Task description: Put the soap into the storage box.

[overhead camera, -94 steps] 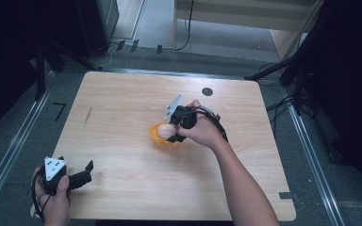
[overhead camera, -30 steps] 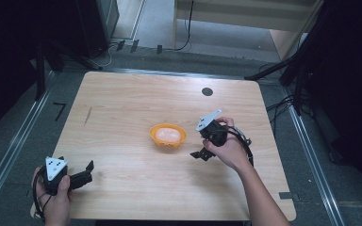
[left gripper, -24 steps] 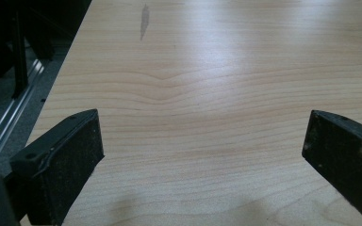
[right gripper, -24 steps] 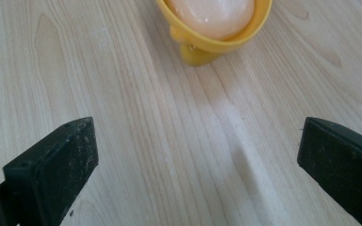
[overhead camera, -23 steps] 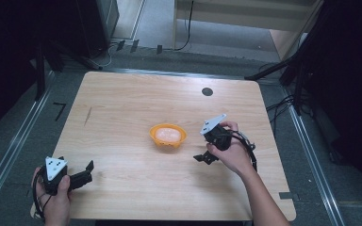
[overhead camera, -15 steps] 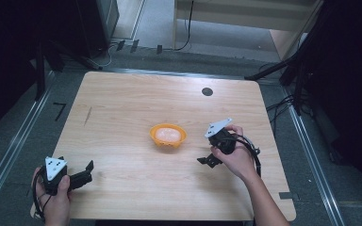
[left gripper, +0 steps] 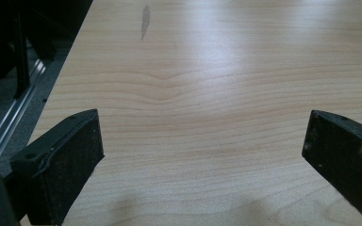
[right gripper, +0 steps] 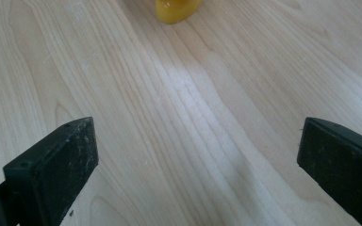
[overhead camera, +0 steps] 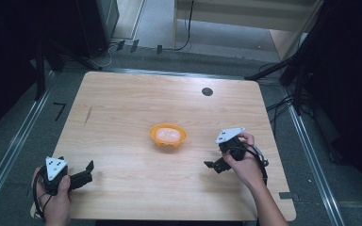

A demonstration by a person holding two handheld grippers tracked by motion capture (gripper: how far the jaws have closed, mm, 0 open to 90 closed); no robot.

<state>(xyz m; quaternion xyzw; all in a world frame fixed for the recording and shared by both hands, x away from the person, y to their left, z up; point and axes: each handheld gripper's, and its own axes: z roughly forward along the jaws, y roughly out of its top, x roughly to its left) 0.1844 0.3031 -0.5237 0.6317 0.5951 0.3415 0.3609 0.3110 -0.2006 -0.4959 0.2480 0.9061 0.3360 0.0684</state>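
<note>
1. Table (overhead camera: 136,108): a light wooden top carrying a small round black mark (overhead camera: 207,92) near its far edge.
2. Orange bowl (overhead camera: 168,135): stands near the middle of the table, upright, apart from both grippers. It holds a pale, pinkish-white rounded object (overhead camera: 168,134); what that object is cannot be told. In the right gripper view the bowl's yellow-orange wall (right gripper: 174,10) shows at the top edge.
3. Right gripper (overhead camera: 215,165): held low over the table to the right of the bowl and nearer the person, well apart from it. Its jaws stand wide apart with nothing but bare wood between them.
4. Left gripper (overhead camera: 88,168): rests at the near left corner of the table, far from the bowl. Its jaws likewise stand wide and empty over bare wood.
5. Step in hand (judgement): the bowl appears loaded and released, and both tools sit clear of it, as at the close of a placement.
6. Next move (judgement): any further handling calls for the right gripper to travel to the bowl's rim and close on it without tipping the contents.
</note>
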